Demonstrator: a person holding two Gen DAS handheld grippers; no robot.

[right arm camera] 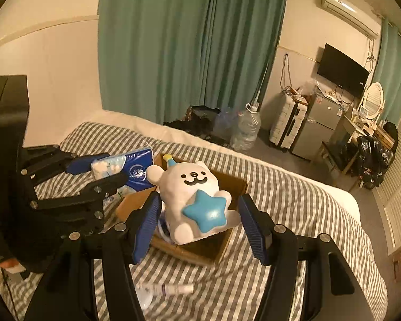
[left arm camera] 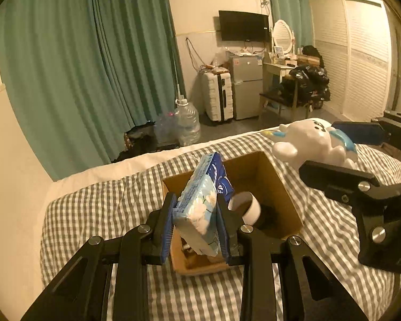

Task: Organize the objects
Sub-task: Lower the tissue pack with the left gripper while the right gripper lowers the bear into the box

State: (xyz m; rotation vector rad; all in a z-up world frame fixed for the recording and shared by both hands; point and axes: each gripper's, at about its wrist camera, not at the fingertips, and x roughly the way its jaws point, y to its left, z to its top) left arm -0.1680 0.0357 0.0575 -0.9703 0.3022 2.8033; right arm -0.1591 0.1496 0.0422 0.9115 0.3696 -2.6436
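The step in hand looks like loading the cardboard box (left arm camera: 278,187) that sits on the checked bed cover (left arm camera: 107,200); both tongs are over it at once. The left tongs (left arm camera: 196,214) are clamped narrow on a pack of tissues (left arm camera: 200,200), which stands tilted above the near left part of the box, its lower end already below the rim; inside the box a roll of white tape (left arm camera: 247,207) lies near the middle, with dark items I cannot make out.

The right tongs (right arm camera: 200,220) stand wide, one pad on each side of the white bear toy (right arm camera: 195,200); the left pad seems to touch it, the right pad stands apart, so the toy appears to rest on the box's near edge and is not gripped, though I cannot be sure.

Judging from this, the next move calls for lowering the tissues into the free space beside the tape and then opening the left tongs; the bear needs either a nudge further in or a fresh grip, since it sits high and could tip out; a white tube (right arm camera: 171,289) on the bed remains to be packed.
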